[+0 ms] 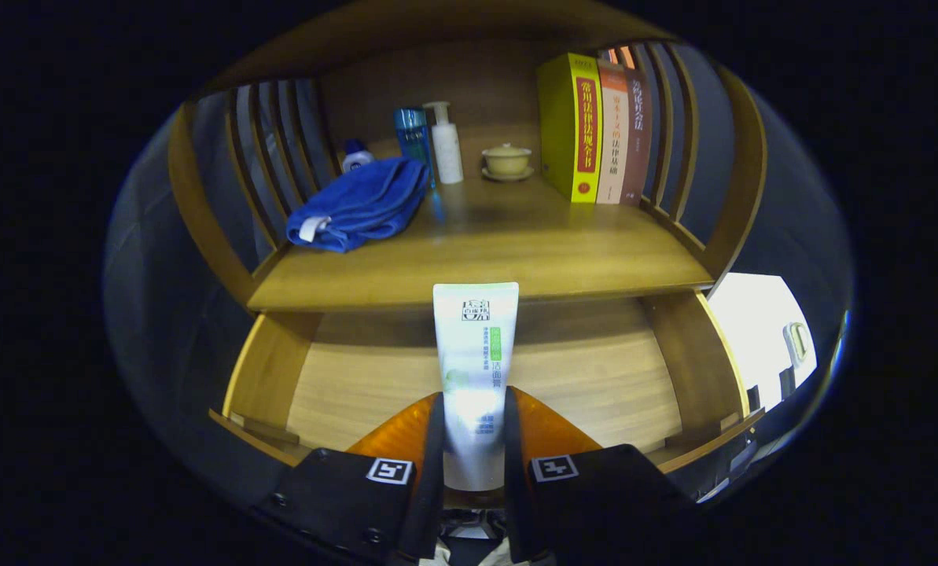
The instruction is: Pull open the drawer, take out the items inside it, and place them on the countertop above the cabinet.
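The gripper [473,440] is clamped on a white tube [475,346], held upright over the open drawer [594,385], whose visible floor looks bare. Beyond lies the countertop [516,251], with a blue towel [358,206] far left. I'd judge only the set-down remains.

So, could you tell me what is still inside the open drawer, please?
The drawer shows only bare wooden floor. The gripper is shut on a white tube, raised above it. The strip behind the tube and fingers is hidden.
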{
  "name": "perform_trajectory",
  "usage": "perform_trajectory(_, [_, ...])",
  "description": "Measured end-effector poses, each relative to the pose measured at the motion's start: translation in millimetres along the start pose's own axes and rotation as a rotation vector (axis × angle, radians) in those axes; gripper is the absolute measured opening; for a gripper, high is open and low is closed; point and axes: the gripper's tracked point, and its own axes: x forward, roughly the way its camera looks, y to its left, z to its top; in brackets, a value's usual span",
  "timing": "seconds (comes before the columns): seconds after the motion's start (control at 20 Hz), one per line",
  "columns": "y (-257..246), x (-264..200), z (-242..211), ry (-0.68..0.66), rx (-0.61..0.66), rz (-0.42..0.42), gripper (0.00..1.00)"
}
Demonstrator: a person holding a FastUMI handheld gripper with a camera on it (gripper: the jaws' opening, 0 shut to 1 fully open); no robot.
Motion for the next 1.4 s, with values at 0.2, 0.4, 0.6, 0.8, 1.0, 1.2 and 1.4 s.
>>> perform_trajectory(0.2, [-18.3,-42.3,77.8,-0.103,-0.031,0.001,0.41])
perform_trajectory(0.4, [-23.8,-26.7,154.6,-0.159,-0.054,-0.018,0.41])
perform_trajectory(0.6, [-29.7,22.8,182.5,-0.137,-0.023,-0.037,0.41])
perform_trajectory(0.8, [-33.2,60.7,180.1,-0.041,0.012,-0.043,0.41])
perform_trajectory(1.0, [-34.2,84.0,162.2,0.066,0.021,-0.054,0.41])
perform_trajectory(1.2, [-34.7,96.9,162.6,0.054,0.014,-0.073,0.46])
perform_trajectory(1.4, [-36.3,103.1,162.6,0.033,-0.003,-0.09,0.56])
